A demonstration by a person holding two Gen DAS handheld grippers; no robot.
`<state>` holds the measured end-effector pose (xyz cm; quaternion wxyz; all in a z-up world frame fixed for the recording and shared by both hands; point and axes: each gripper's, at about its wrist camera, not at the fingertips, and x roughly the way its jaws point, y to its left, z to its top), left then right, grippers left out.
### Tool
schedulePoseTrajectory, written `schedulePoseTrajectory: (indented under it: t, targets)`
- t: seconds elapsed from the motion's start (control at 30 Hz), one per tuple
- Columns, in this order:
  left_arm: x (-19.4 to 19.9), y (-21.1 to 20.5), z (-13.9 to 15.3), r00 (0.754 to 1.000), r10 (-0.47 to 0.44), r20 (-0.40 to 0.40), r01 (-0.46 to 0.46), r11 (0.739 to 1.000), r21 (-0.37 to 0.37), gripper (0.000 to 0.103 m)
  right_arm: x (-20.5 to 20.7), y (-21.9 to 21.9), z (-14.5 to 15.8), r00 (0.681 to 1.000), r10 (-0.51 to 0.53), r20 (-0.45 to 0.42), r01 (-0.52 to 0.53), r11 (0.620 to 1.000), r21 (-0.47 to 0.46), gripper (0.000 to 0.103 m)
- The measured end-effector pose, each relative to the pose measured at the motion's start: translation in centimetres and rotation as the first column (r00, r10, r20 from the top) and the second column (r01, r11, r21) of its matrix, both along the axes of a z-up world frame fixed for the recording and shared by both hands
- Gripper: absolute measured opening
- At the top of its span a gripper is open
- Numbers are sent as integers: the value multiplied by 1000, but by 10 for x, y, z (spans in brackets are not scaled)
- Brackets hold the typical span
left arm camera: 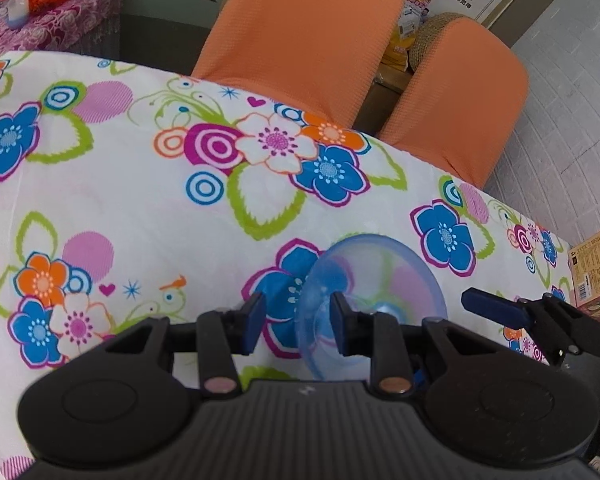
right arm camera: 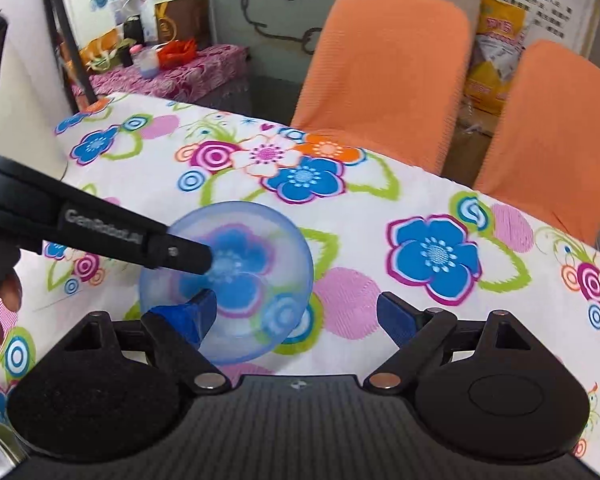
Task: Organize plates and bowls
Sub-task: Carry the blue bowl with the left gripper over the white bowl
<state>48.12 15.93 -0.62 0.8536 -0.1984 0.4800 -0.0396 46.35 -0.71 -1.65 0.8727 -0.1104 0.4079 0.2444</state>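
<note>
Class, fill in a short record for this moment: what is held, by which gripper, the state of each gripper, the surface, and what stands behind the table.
held: blue see-through bowl
held by: left gripper, fingers on the bowl's rim, one inside and one outside
right gripper: open, holding nothing, just beside the bowl
surface: table with flowered cloth
behind table: two orange chairs
</note>
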Motion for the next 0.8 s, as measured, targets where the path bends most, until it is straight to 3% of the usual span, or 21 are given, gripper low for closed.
schedulePoseTrajectory:
  t: [0.17,0.23,0.27,0.3,0.37,0.47,0.6,0.8]
  targets:
    - [3,-11,-9,1000,-23,1,23,1000,3,27,-1,0,-14,999,45,-3,-45,999,3,70]
    - [4,-15,-8,1000,-27,2,27,1000,8,27,-8,8,-18,995,95,2,-95,995,-5,62]
    - [5,-15,-8,999,-33,-3,33,999,-5,27,-11,12,-18,993,121,-4,-121,993,-1,51]
    - [6,-17,-8,999,-40,-9,40,999,-16,27,-14,16,-17,990,143,-19,-143,989,24,49]
    - [5,-21,-4,999,-43,-6,43,999,24,29,-15,20,-12,990,143,-18,-142,989,31,49]
    - [3,-18,3,998,-59,-3,59,998,-5,27,-15,17,-4,989,145,-28,-143,989,41,49]
    - [-6,-24,17,997,-72,6,72,997,11,27,-22,9,5,986,135,-96,-127,988,86,50]
    - [-55,-53,50,992,-123,28,123,992,12,27,-64,-20,23,985,106,-135,-90,988,122,52]
